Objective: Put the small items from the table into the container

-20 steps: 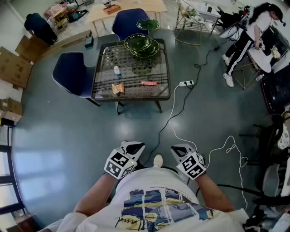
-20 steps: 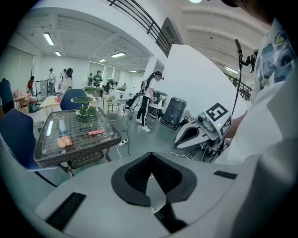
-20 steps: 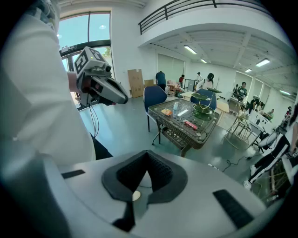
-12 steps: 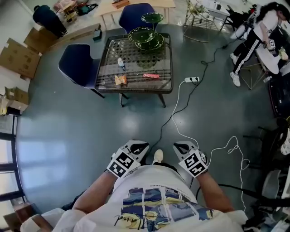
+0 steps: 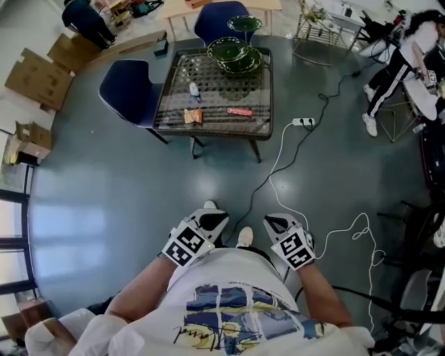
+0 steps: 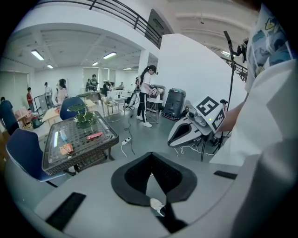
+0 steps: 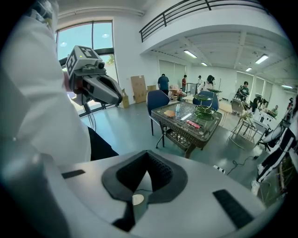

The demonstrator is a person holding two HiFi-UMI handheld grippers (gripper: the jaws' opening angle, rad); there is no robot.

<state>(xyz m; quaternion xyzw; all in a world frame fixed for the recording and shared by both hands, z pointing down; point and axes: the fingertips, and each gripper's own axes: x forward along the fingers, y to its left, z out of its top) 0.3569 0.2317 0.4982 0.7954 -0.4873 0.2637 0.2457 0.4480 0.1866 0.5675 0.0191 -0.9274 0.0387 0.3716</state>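
Observation:
A wicker-and-glass table (image 5: pixel 259 132) stands well ahead of me across the floor. On it lie a red bar (image 5: pixel 240 111), an orange snack packet (image 5: pixel 192 116) and a small bottle (image 5: pixel 194 89). Green glass bowls (image 5: pixel 233 55) stand stacked at its far end. The same items show in the left gripper view: red bar (image 6: pixel 94 135), packet (image 6: pixel 65 148). My left gripper (image 5: pixel 212 220) and right gripper (image 5: pixel 274 223) are held close to my body, far from the table. Both are shut with nothing between the jaws (image 6: pixel 151 155) (image 7: pixel 148 155).
Two blue chairs (image 5: pixel 128 83) (image 5: pixel 219 21) stand at the table's left and far sides. A power strip (image 5: pixel 303 122) with white and black cables runs over the floor between me and the table. Cardboard boxes (image 5: pixel 38 76) lie left; a person (image 5: pixel 396 62) stands far right.
The table has shifted a little right and up in the head view. Both grippers have stayed in front of my body, still shut. A shoe now shows beside the left gripper.

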